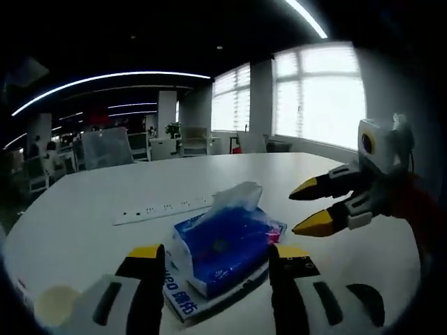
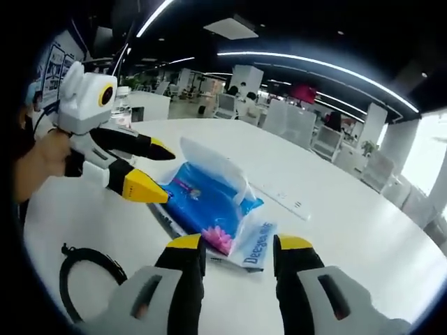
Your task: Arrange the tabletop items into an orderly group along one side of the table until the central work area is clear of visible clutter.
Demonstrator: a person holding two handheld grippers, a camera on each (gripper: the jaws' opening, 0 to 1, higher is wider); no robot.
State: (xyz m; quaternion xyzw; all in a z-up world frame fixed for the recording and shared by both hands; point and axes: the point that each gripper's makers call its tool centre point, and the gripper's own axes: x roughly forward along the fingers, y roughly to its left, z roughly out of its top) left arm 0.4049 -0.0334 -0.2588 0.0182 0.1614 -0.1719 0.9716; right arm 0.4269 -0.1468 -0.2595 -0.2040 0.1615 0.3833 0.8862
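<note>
Now closing in from both sides on blue tissue pack (image 1: pixel 225 246) lying mid-desk (image 1: pixel 105 195); left gripper (image 1: pixel 218 259) and right gripper (image 2: pixel 239 250) fingers spread, gripping nothing. Next: pinch pack, carry toward edge.
</note>
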